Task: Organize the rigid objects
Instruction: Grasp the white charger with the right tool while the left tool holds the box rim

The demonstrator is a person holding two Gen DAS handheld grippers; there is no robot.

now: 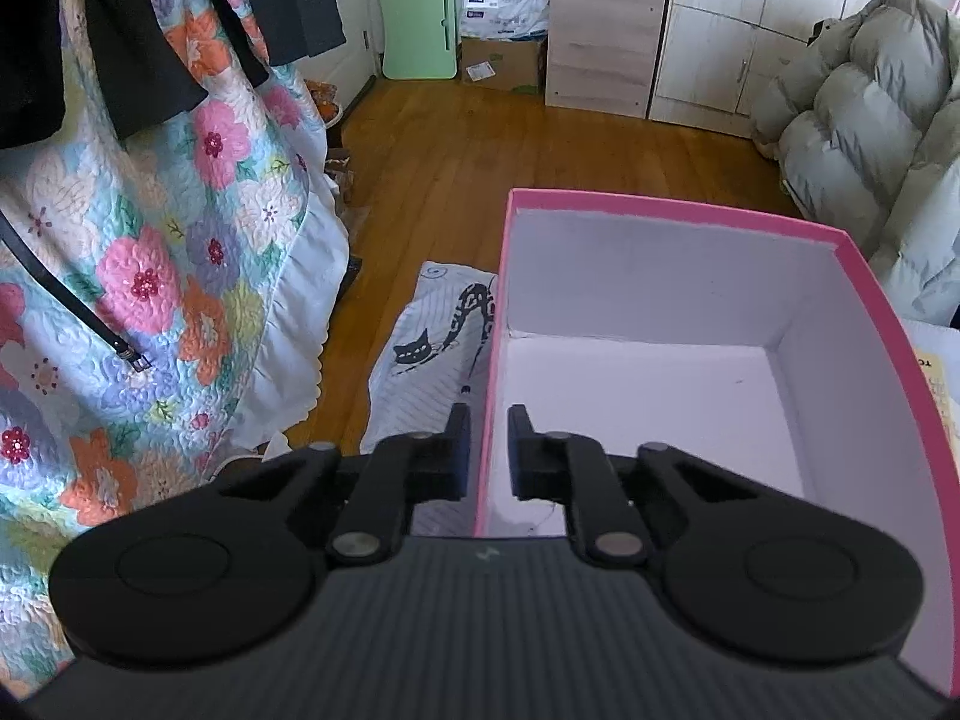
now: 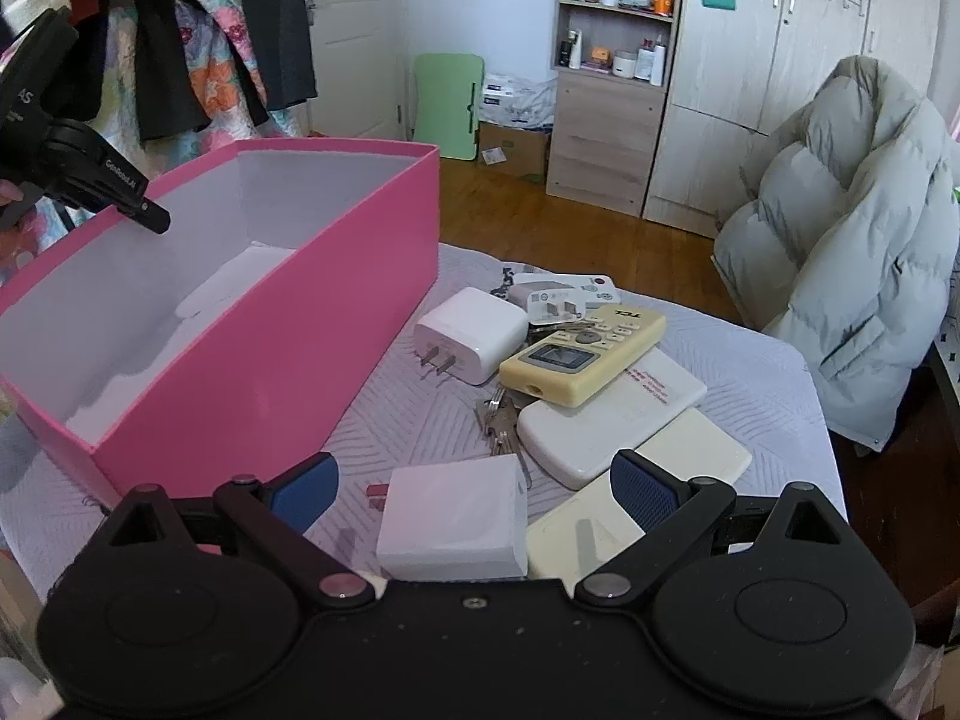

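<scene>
On the quilted worktop (image 2: 750, 360), pink box (image 2: 288, 324) beside chargers and yellowed remote (image 2: 585, 354). Left hand-held gripper (image 1: 489, 450): jaws clamped on the box's side wall. Right hand-held gripper (image 2: 474, 489): jaws apart, around white charger (image 2: 453, 519), not gripping.

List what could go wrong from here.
The left gripper pinches one thin wall of the pink box; lifting there may bend the wall or tip the box. The right gripper stands open over a white charger beside a cream slab; closing may catch both. The remote lies on a pile and may slide.
</scene>
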